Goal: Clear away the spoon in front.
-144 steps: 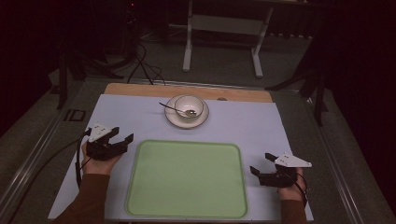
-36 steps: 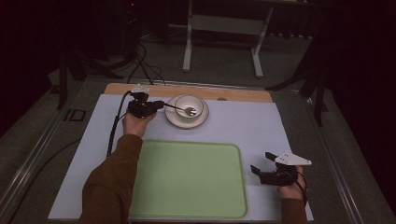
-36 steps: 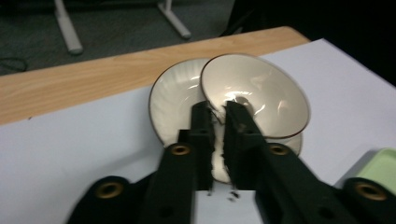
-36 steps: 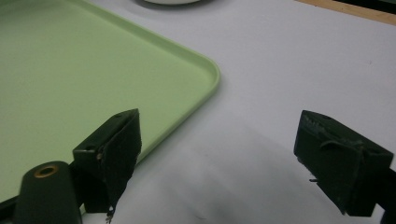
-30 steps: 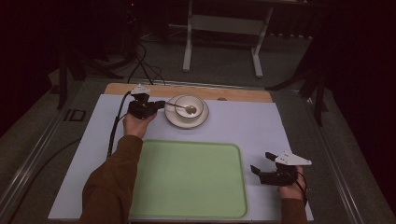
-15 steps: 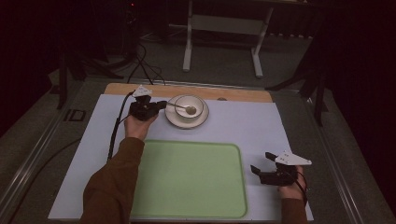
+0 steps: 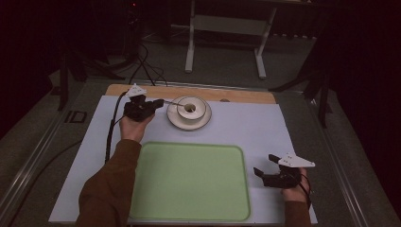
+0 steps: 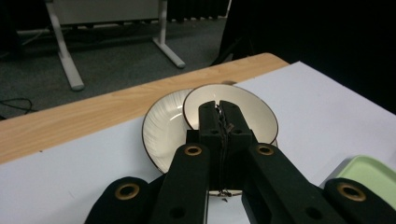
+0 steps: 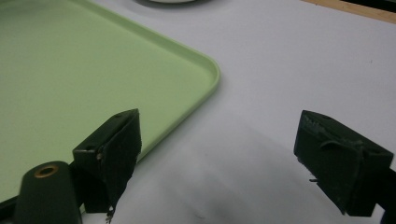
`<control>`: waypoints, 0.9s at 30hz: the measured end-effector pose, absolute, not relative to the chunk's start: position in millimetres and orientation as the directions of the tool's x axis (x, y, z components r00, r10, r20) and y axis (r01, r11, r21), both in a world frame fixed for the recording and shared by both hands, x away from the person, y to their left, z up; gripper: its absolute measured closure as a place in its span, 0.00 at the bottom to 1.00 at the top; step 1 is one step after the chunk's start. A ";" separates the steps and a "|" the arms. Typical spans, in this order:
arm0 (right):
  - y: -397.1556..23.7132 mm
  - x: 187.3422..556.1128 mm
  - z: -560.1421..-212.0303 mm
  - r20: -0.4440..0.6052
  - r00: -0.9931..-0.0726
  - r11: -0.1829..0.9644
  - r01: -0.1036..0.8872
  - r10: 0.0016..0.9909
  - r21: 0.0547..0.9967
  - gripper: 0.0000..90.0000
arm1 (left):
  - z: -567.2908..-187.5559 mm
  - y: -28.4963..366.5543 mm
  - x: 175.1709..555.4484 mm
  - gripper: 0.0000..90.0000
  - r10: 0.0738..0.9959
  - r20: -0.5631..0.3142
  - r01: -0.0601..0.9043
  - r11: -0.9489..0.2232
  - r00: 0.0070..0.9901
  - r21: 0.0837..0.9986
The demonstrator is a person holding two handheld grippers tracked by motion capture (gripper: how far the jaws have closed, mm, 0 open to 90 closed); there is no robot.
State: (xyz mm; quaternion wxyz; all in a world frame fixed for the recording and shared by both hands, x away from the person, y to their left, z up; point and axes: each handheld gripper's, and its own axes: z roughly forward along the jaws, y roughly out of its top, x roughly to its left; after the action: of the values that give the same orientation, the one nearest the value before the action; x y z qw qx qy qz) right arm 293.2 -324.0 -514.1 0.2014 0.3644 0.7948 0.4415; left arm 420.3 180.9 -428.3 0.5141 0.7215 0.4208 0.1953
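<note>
A white bowl [image 7: 191,108] stands on a white plate [image 7: 189,122] at the far middle of the table. A metal spoon [image 7: 173,102] rests in the bowl, its handle pointing left. My left gripper [image 7: 160,101] is shut on that handle. In the left gripper view its jaws [image 8: 219,111] are pressed together on the thin metal in front of the bowl [image 8: 252,109] and plate [image 8: 163,133], hiding the spoon's head. My right gripper [image 7: 265,164] rests open at the near right, beside the green tray [image 7: 189,182]. Nothing lies between its jaws [image 9: 224,154].
A white sheet [image 7: 265,127] covers the table, with a strip of bare wood [image 7: 236,94] along the far edge. The green tray [image 9: 93,70] has nothing on it. A grey metal stand [image 7: 227,28] and cables are on the floor beyond the table.
Since the earliest frame my left gripper has gone from beside the tray's left edge up to the spoon handle by the bowl. Over the last second it barely shifted. The right gripper kept still.
</note>
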 end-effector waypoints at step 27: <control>-324.1 293.0 -514.3 0.002 -0.653 0.345 0.402 0.757 0.848 0.16 | -404.0 226.8 384.1 0.99 0.835 -0.139 0.391 -0.097 0.533 0.915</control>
State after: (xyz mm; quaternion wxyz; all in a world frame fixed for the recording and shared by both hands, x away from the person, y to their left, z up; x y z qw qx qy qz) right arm 293.0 -324.1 -514.3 0.2014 0.3645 0.7949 0.4413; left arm 384.1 226.8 -404.0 0.5141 0.7085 0.4326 0.2159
